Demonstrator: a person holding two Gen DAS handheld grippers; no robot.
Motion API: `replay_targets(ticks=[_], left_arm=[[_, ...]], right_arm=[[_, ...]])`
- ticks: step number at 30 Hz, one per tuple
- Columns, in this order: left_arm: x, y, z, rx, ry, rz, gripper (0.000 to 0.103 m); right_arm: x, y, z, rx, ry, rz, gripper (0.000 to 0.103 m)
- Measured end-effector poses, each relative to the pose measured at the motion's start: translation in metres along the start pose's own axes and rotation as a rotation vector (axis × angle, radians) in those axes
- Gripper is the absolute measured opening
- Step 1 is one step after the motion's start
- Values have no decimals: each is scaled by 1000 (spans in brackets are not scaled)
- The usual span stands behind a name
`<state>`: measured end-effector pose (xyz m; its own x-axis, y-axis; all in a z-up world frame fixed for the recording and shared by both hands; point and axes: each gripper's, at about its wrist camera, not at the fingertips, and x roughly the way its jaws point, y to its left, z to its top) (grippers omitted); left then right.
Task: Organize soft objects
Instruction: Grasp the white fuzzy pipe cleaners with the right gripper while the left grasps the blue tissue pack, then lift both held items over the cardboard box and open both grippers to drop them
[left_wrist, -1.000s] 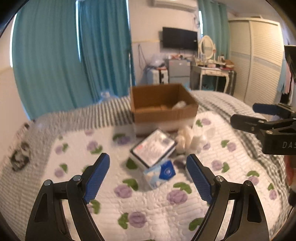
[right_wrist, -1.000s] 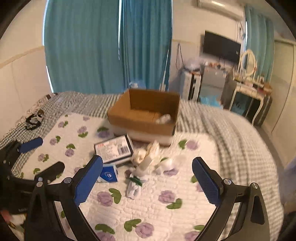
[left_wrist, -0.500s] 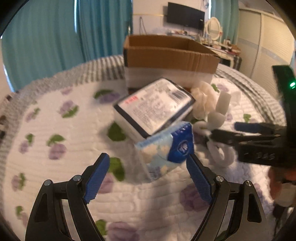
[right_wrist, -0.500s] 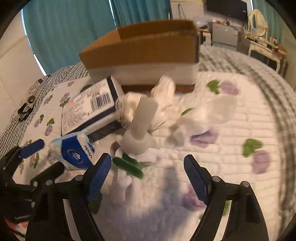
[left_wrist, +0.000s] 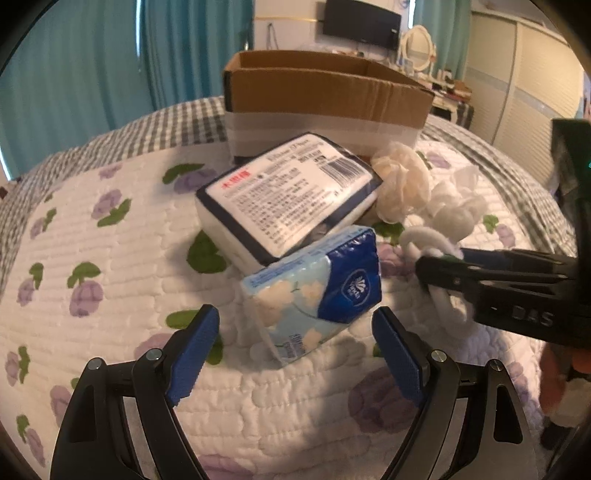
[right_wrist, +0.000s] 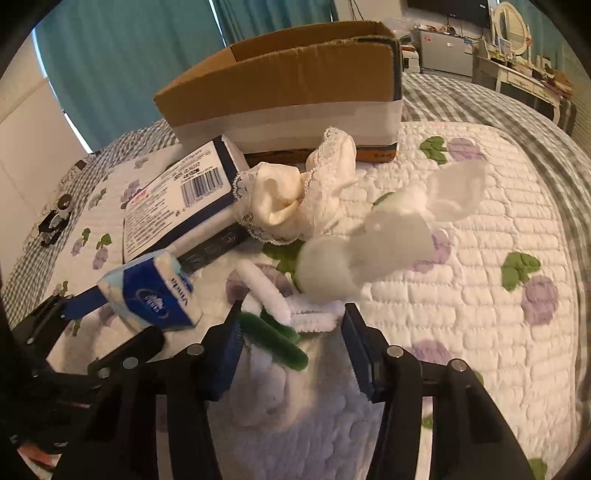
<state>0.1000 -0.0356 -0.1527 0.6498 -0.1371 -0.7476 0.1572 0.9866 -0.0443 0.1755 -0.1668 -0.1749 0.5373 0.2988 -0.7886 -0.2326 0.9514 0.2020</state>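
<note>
The small blue tissue pack (left_wrist: 317, 291) lay on the flowery quilt (left_wrist: 110, 236), right between the wide-apart fingers of the left claw (left_wrist: 295, 347). The blue pads (left_wrist: 192, 347) did not touch it. Behind it, the big white tissue pack with a barcode (left_wrist: 288, 199) leaned against the cardboard box (left_wrist: 325, 99). The small pack touched the big one's front edge.

The right claw (right_wrist: 291, 350) was also apart, but less wide. It sat low over a fuzzy white and green bendy thing (right_wrist: 280, 325), with its blue pads (right_wrist: 231, 354) on either side. I could not tell if the pads touched it. Just past the claw lay a plain white sock (right_wrist: 373, 254), and behind that a cream sock with lace trim (right_wrist: 295, 199), near the box (right_wrist: 288, 88).

The left view showed the right claw (left_wrist: 443, 266) from the side, close to the white loops (left_wrist: 424, 240). It hid the green part. The right view showed the green part clearly. It also showed the small pack (right_wrist: 151, 295) and the left claw (right_wrist: 92, 325) on the left, plus a small black and white thing (right_wrist: 55, 221) far off on the checked blanket (right_wrist: 480, 96). The left view showed a TV (left_wrist: 362, 24) and a round mirror (left_wrist: 417, 48) at the back.
</note>
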Motion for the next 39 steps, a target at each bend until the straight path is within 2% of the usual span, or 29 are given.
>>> replay_targets(ticks=[5,13,16,17,20,29,39], left_arm=[[8,0,6,-8,9,-29,86],[19,1,18,-53,18,-91,86],[23,-2,18,-38,21,-58,83],[23,-2,18,-38,21,-59,75],[21,1,16,-51,22,-74,67],[-18,-1,3,-40,-4,-92,64],[-73,-15,10,10,-56,-54,64]], right_arm=[[-16,2,-6,9,-17,-1,51],[-26,1,-4,2,-43,-51,51],[-26,-2,-3,0,-48,-59,51],[-27,-2,-3,1,-49,-58,51],[-27,-2,-2,-1,-47,-61,51],[-44,8,-17,-18,-46,-50,51],[-106,27,-12,-29,-120,-25,51]])
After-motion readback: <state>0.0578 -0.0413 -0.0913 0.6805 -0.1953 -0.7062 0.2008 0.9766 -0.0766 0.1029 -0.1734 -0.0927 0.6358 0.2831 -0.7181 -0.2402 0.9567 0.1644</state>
